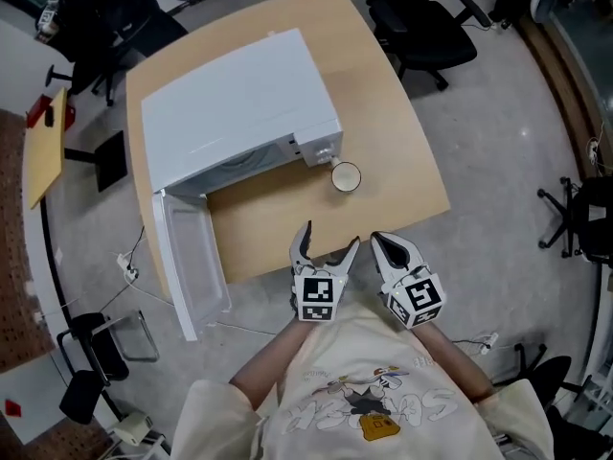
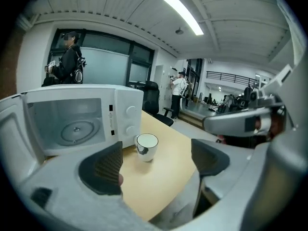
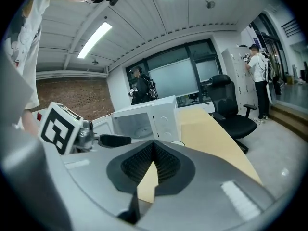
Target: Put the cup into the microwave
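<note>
A white cup [image 1: 346, 176] with a dark handle stands upright on the wooden table [image 1: 278, 218], just in front of the white microwave's [image 1: 239, 103] control panel. The microwave door [image 1: 192, 266] hangs open to the left. In the left gripper view the cup [image 2: 147, 147] sits beside the open cavity and its glass turntable [image 2: 74, 127]. My left gripper [image 1: 331, 236] is open at the table's near edge, short of the cup, with nothing between its jaws. My right gripper [image 1: 380, 241] is next to it, shut and empty. In the right gripper view its pads [image 3: 161, 163] meet.
Black office chairs [image 1: 421, 27] stand beyond the table's far right corner. A smaller desk [image 1: 46, 147] and a chair [image 1: 91, 353] are at the left, with a cable on the floor. People [image 2: 70, 64] stand far off in the room.
</note>
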The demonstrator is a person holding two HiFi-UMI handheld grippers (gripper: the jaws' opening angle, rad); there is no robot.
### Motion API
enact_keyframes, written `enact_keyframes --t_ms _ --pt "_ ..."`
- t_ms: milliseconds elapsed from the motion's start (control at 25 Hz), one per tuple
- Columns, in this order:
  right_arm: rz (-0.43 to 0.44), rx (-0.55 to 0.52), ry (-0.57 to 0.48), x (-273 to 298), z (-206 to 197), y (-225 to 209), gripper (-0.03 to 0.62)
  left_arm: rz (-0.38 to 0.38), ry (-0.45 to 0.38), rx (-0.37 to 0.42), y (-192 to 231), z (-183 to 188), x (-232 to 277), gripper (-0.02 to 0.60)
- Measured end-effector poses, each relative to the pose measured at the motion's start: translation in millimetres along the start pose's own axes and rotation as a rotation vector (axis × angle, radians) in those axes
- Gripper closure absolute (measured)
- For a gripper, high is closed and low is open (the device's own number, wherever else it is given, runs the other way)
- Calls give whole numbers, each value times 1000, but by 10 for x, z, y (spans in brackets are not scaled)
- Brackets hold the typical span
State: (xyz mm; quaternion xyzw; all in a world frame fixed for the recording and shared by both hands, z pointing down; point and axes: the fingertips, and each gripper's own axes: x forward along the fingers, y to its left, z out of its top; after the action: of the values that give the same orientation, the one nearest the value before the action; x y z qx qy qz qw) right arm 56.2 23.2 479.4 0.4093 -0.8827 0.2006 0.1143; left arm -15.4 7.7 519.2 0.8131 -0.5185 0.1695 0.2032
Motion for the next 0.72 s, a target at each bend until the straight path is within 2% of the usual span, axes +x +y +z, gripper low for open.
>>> enact_keyframes --t_ms 160,280,400,640,720 --pt "-20 -14 22 82 102 -124 589 23 11 59 205 -238 584 50" --pt "-19 -32 39 102 130 -247 588 27 15 79 276 -346 1008 37" --pt "-13 -37 48 111 150 -388 589 25 41 136 283 -443 1404 37" --pt "-35 -34 67 30 153 -599 589 73 55 168 364 -495 1879 111" --pt "-42 -29 72 5 146 -648 588 91 40 158 414 -453 1941 171"
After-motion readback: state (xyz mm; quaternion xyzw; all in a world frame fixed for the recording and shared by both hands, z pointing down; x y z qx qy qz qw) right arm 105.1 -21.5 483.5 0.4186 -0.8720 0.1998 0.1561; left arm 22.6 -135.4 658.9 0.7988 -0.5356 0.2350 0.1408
